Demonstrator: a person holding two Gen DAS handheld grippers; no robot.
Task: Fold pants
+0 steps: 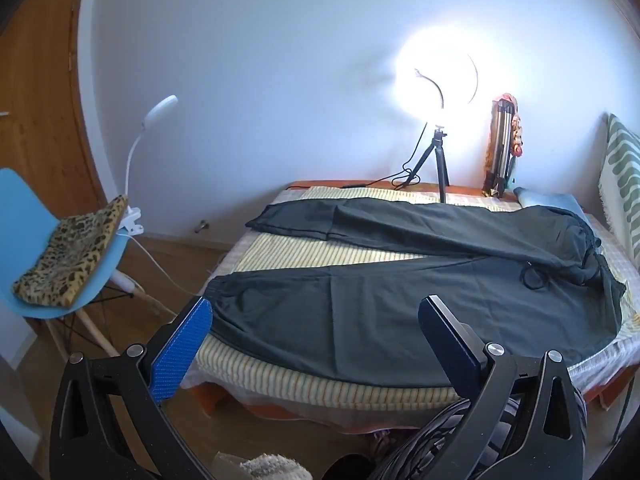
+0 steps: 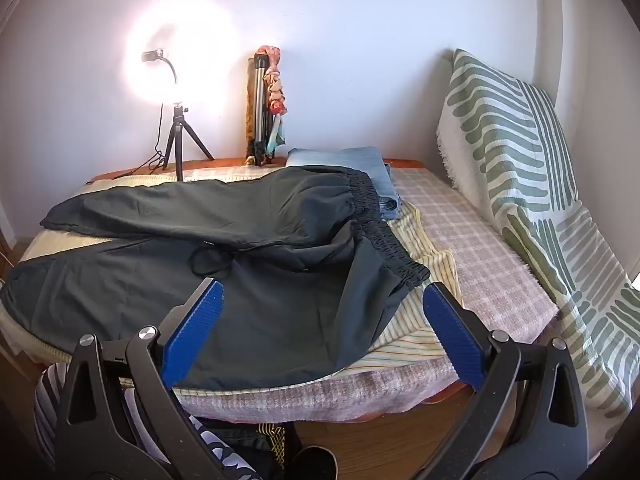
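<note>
Dark green pants [image 1: 380, 304] lie spread flat on a low table covered with striped cloth [image 1: 304, 248], legs splayed in a V toward the left and the elastic waistband [image 2: 384, 236] at the right. A black drawstring loop [image 2: 210, 262] rests on the crotch area. My left gripper [image 1: 316, 308] hovers open over the near leg close to its cuff, nothing between its blue pads. My right gripper [image 2: 322, 292] hangs open above the near hip part, just short of the waistband, also holding nothing.
A lit ring light on a small tripod [image 1: 434, 168] stands at the table's far edge beside a folded tripod [image 2: 262, 120]. Folded jeans [image 2: 352, 164] lie behind the waistband. A blue chair [image 1: 44, 240] with a leopard cushion stands left; a green-striped cushion [image 2: 516, 152] leans right.
</note>
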